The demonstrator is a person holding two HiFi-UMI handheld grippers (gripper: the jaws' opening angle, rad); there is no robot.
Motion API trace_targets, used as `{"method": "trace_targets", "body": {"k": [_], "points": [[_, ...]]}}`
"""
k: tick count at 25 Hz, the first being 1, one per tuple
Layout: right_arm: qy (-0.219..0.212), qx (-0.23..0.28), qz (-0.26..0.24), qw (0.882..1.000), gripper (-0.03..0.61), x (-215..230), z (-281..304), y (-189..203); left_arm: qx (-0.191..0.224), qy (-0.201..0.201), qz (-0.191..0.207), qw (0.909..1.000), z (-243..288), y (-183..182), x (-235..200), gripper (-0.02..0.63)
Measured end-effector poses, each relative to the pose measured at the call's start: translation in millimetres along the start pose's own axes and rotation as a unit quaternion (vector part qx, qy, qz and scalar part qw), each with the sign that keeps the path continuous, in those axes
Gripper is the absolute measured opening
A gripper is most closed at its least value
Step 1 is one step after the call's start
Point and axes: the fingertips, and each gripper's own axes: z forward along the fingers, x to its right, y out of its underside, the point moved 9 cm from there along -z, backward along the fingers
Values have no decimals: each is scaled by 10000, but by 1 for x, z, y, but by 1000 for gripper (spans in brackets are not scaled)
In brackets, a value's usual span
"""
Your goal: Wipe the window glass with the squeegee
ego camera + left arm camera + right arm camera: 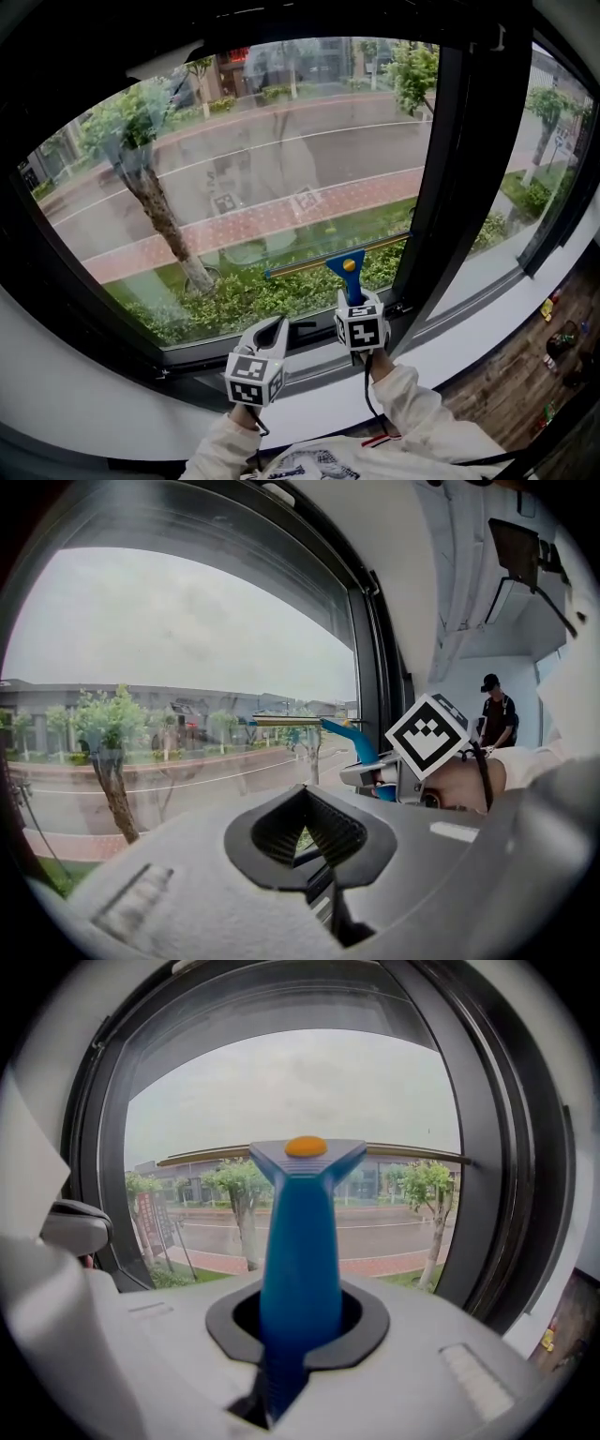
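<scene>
The right gripper (354,302) is clamped on the blue plastic handle of the squeegee (349,267). Its long brass-edged blade lies level against the large window glass (281,169), low on the pane and close to the dark upright frame post (450,187). The left gripper (274,328) hangs just beside it, lower and to the left. Its jaws are closed together with nothing between them.

A white sill (112,412) runs beneath the pane. Through the glass there are a wet street, a brick pavement and a tree. Only the head view shows the wooden floor (525,375) at the right. Only the left gripper view shows a person in a dark cap (497,710) standing further back in the room.
</scene>
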Motion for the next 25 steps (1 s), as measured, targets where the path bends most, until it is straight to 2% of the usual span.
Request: {"method": "trace_targets", "body": {"k": [14,19,25], "points": [[31,-501,64,9987,49,0,25,64,-318,1,-153,9994,3,30,1,0],[72,-680,63,9976,49,0,31,77,-447,-5,-233,9987,5,42,1,0],[-80,-959,178,9952,49,-6,32,86,-531,-11,-318,9981,6,51,2,0]]}}
